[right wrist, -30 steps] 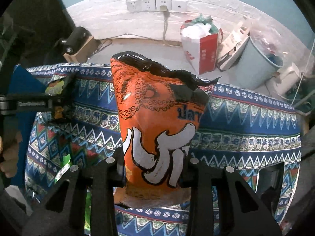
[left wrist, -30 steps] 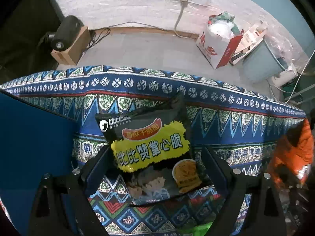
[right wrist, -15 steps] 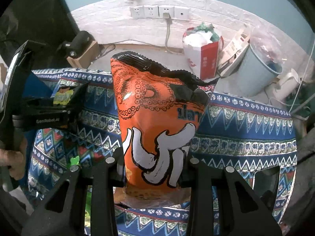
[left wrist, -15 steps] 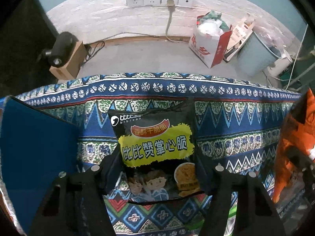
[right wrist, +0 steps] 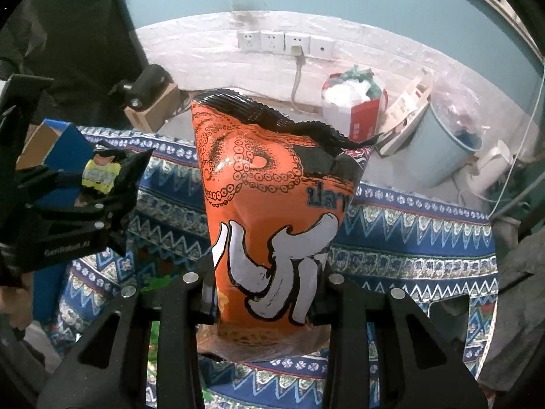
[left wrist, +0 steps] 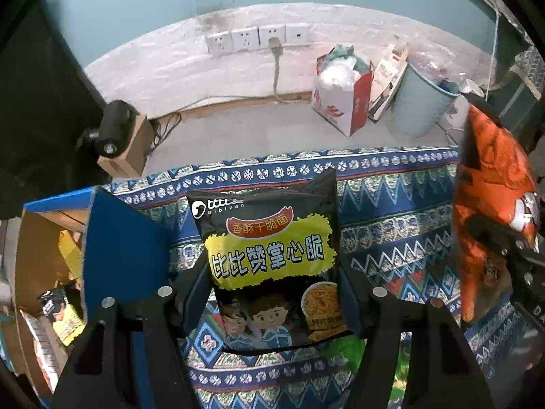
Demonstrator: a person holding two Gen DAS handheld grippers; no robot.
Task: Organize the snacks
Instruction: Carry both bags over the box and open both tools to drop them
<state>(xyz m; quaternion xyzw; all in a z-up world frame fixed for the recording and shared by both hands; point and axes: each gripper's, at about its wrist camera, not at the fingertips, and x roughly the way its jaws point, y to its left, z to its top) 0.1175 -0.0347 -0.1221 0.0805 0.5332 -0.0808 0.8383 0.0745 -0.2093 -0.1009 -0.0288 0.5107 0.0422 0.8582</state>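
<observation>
Far L: blue-flapped carton (left wrist: 112, 238), open, snack packs inside. L gripper (left wrist: 272, 293): jaws closed in during the last second but steady now, clenched on black noodle-snack pack (left wrist: 272, 259), pack upright, clear of the patterned cloth (left wrist: 391, 211) below it. R gripper (right wrist: 269, 286): clamped on orange squid-print bag (right wrist: 272, 211), upright, held over cloth. Green wrapper (left wrist: 344, 347) lies on cloth under the black pack. Behind: floor w/ red-white paper bag (left wrist: 340, 102), pale bin (left wrist: 422, 102).

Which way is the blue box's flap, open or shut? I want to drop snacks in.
Open: the blue box has its flap raised, and snack packets show inside.
</observation>
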